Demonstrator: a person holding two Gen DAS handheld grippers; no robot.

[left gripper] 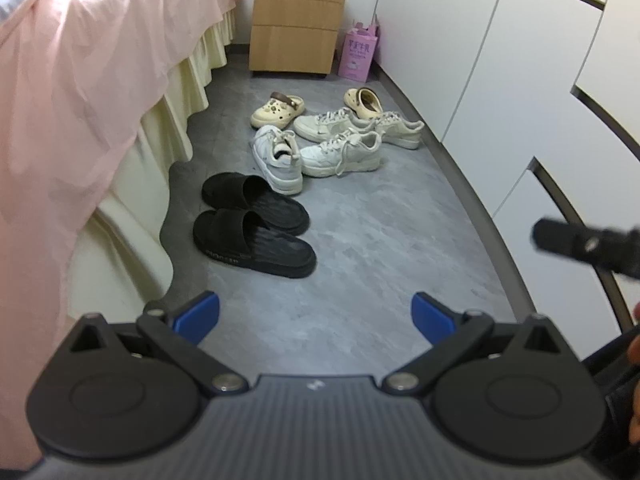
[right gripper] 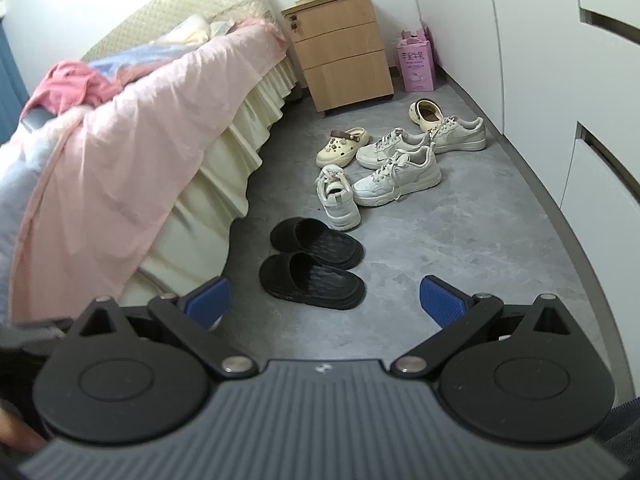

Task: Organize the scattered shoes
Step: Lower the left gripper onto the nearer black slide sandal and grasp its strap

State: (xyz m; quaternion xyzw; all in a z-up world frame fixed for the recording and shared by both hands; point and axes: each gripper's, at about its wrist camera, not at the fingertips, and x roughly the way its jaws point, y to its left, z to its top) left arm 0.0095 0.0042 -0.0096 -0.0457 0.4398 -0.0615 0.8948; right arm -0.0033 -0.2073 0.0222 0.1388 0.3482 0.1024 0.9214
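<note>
Now both the left tongs (left gripper: 315, 313) and right tongs (right gripper: 325, 298) hang spread and empty above the grey floor (left gripper: 380, 240). Just ahead lie two black slippers (left gripper: 252, 224) side by side beside the bed (left gripper: 80, 100). Farther off, four white sneakers (left gripper: 340, 148) and two cream clogs (left gripper: 278, 110) lie scattered near the wooden cabinet (left gripper: 298, 20).

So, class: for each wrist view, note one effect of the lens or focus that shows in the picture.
Left wrist view: the straight cabinet fronts bow into curves, and a dark gripper finger at the right edge is blurred. Right wrist view: the bed bulges outward, while the black slippers stay fairly sharp.
</note>
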